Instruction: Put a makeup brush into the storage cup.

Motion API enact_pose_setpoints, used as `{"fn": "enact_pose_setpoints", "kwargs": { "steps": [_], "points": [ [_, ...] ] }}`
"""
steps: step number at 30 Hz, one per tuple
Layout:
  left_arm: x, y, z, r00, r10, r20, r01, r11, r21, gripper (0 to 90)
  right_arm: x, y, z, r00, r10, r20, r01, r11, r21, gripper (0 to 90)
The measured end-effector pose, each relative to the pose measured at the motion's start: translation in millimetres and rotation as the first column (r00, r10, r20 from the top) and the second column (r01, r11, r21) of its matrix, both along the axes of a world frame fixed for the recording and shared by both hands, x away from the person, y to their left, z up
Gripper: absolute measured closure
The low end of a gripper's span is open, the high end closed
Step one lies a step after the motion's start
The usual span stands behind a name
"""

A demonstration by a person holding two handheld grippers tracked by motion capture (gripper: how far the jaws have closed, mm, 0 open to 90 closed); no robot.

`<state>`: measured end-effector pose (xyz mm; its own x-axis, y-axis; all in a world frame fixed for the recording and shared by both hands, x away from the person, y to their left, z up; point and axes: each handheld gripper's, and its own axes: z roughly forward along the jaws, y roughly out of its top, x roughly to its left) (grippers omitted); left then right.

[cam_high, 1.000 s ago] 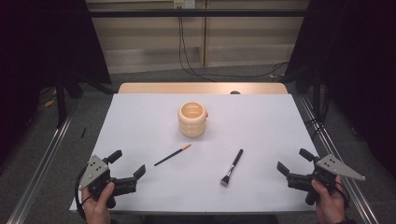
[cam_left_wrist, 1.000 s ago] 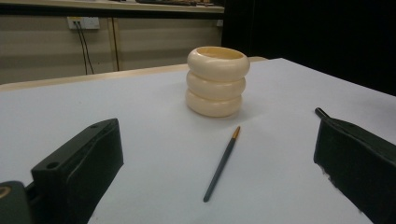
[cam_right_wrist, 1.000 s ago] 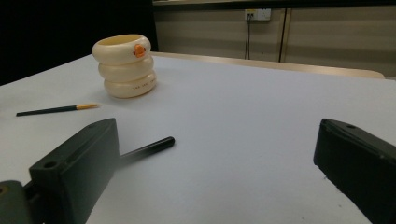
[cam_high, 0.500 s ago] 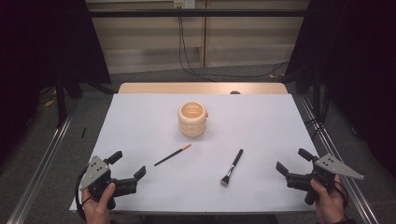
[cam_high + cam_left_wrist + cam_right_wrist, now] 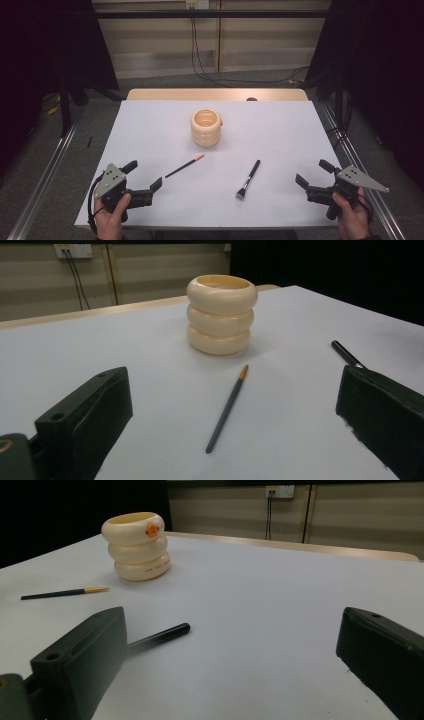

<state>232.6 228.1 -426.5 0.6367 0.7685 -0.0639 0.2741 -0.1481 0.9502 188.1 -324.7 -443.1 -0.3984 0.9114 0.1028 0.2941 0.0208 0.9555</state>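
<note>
- The left hand-held gripper sits near the front left corner of the table, jaws spread wide with nothing between them.
- The right hand-held gripper rests near the front right corner, jaws likewise apart and empty.
- A thin pencil-like brush with an orange tip lies flat just ahead of the left hand-held gripper, pointing diagonally towards the cup.
- A black makeup brush lies flat around the middle of the front half, bristles towards the front edge, well apart from both grippers.
- A cream ribbed cup stands upright at the table's centre, nearer the back edge.
</note>
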Motion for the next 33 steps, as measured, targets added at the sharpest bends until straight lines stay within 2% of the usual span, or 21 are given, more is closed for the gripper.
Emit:
{"fn": "enact_pose_setpoints", "kwargs": {
  "steps": [5, 9, 13, 16, 20, 23, 25, 32, 33],
  "points": [
    [3.0, -3.7, 1.9, 0.9998, -0.012, -0.013, 0.012, 0.9999, 0.011, 1.3, 0.5, 2.6, 0.3, 1.0000, 0.002, -0.007, -0.002, 1.000, 0.006, 0.0],
    [3.5, -7.8, 7.5, 0.9995, -0.033, 0.001, 0.033, 0.9994, 0.013, 1.3, 1.3, 4.3, -0.5, 0.9997, 0.022, -0.007, -0.022, 1.000, -0.016, 0.0],
    [7.2, -12.2, 12.5, 0.9993, -0.037, 0.004, 0.037, 0.9993, 0.007, 1.3, 1.7, 2.6, -0.7, 0.9998, 0.010, -0.015, -0.010, 1.000, -0.003, 0.0],
    [10.7, -16.9, 15.5, 0.9984, -0.056, 0.006, 0.056, 0.9983, 0.017, 1.3, 1.3, 3.1, -0.6, 0.9998, 0.017, -0.013, -0.017, 1.000, 0.001, 0.0],
    [22.9, -24.6, 21.4, 0.9969, -0.079, 0.001, 0.079, 0.9956, 0.050, 1.6, 0.6, 4.0, 0.2, 0.9999, 0.012, -0.011, -0.012, 1.000, 0.012, 0.0],
    [28.1, -28.0, 21.3, 0.9966, -0.082, 0.012, 0.081, 0.9958, 0.042, 1.7, 1.4, 3.5, 0.0, 0.9998, 0.013, -0.014, -0.013, 1.000, -0.002, 0.0],
    [33.6, -31.4, 20.5, 0.9964, -0.084, 0.012, 0.083, 0.9944, 0.065, 1.7, 1.7, 3.9, 0.1, 0.9999, 0.010, -0.012, -0.010, 1.000, 0.011, 0.0],
    [44.7, -38.8, 23.2, 0.9942, -0.107, 0.004, 0.107, 0.9919, 0.069, 1.7, 0.9, 3.6, 0.6, 0.9999, 0.016, -0.003, -0.016, 1.000, 0.013, 0.0],
    [46.2, -39.8, 23.3, 0.9924, -0.123, 0.007, 0.122, 0.9906, 0.062, 1.7, 0.7, 3.6, 0.7, 0.9998, 0.018, -0.005, -0.018, 1.000, 0.009, 0.0]
  ]
}}
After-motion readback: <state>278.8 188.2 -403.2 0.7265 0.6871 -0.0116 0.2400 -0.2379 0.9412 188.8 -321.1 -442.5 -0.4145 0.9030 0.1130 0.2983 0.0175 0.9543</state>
